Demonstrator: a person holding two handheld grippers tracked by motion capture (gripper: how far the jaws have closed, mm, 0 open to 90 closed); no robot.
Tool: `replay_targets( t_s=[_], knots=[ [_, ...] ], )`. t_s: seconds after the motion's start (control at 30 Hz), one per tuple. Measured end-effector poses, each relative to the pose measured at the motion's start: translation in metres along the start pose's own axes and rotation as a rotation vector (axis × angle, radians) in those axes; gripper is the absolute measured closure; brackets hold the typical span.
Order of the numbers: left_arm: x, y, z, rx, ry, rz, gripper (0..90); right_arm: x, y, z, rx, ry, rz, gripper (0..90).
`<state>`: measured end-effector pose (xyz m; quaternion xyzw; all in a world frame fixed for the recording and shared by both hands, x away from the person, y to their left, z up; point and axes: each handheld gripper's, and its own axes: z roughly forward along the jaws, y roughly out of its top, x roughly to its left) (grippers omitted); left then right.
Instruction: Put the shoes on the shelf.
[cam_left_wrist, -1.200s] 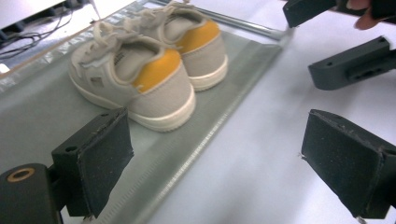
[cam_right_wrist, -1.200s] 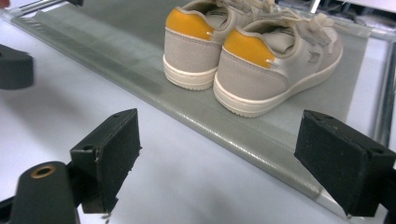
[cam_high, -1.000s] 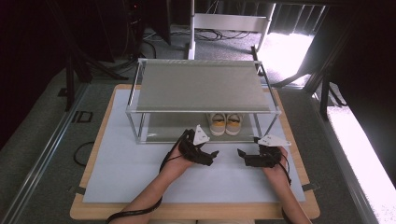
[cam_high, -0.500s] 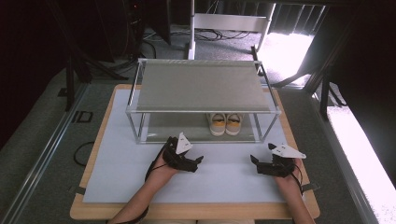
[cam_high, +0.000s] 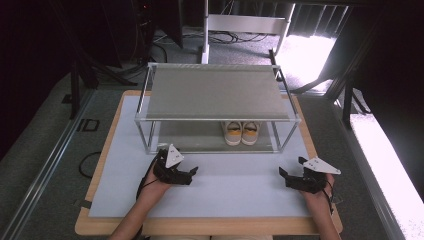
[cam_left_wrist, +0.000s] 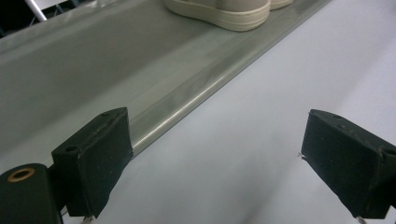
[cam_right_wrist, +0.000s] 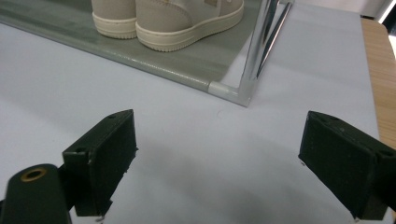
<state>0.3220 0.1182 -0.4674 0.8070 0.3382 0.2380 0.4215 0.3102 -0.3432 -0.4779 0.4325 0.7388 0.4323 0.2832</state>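
Shoes (cam_high: 242, 132) sit on rack (cam_high: 215, 93) lower shelf, 12 o'clock. Left gripper (cam_high: 192, 174), right gripper (cam_high: 284, 176): jaws wide, empty, resting on mat. Likely placement finished; next move unclear.

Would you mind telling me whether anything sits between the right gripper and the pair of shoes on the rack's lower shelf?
Nothing visible blocks it. The right gripper, jaws open, faces bare white mat up to the shoes on the lower shelf. The rack's front corner post stands to the right of the shoes, beside the path.
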Motion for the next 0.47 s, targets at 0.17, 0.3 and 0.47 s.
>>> replay_targets(
  t_s=[0.17, 0.3, 0.47],
  knots=[
    [0.004, -0.01, -0.003, -0.005, 0.007, -0.028, 8.3, 0.002, 0.0, 0.0, 0.001, -0.003, -0.023, 10.7],
    [0.002, -0.018, -0.004, 0.001, 0.02, -0.005, 8.3, 0.005, 0.0, 0.001, 0.011, -0.01, -0.042, 10.7],
    [0.001, -0.024, -0.007, -0.009, 0.019, -0.002, 8.3, 0.005, 0.0, 0.002, 0.017, -0.015, -0.049, 10.7]
  ],
)
